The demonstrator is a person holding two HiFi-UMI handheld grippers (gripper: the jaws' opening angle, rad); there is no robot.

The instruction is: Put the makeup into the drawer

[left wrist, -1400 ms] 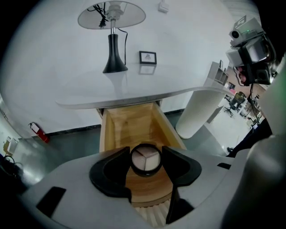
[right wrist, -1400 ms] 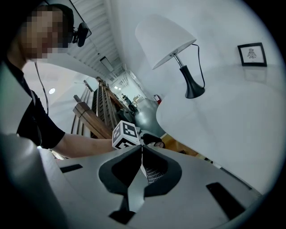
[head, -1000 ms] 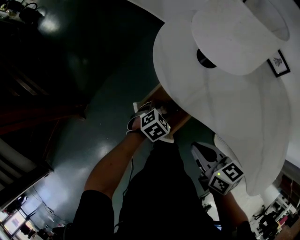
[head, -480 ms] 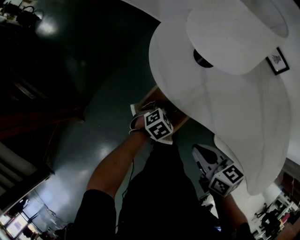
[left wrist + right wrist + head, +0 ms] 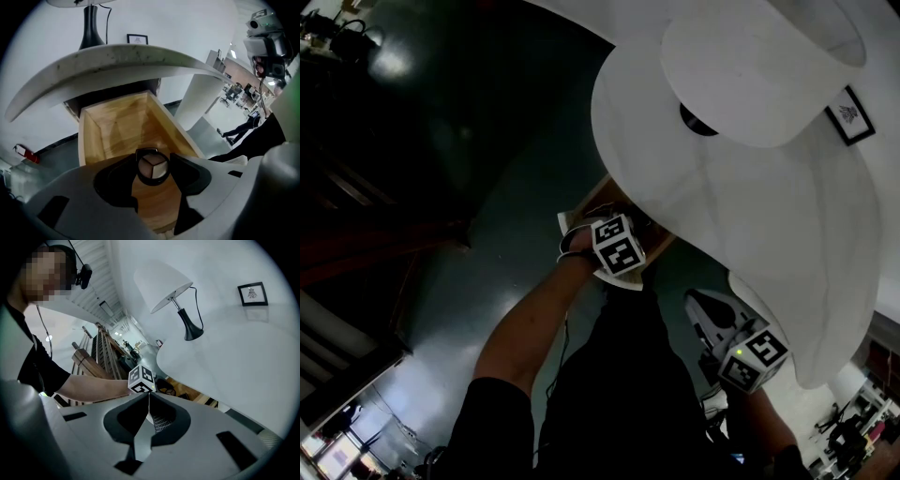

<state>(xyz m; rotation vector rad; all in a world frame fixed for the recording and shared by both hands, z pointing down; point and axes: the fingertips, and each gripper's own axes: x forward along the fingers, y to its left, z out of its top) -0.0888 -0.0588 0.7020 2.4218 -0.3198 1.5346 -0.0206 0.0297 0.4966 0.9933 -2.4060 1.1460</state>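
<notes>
Left gripper view: my L gripper (image 5: pixel 153 165) has its jaws partway apart, clamped on the round makeup compact (image 5: pixel 152 169), directly over the open wooden drawer (image 5: pixel 117 126).
Right gripper view: my R gripper (image 5: pixel 147 404) has jaws together, nothing btwn them, w/ the drawer just beyond.
Head view: L gripper over the drawer, R gripper off to its side.

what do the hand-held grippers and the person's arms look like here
The left hand-held gripper and right hand-held gripper each have a pale grey shell with black curved pads and carry a white cube with black square markers; the right cube shows a small green light. The person wears a black short-sleeved top.
</notes>
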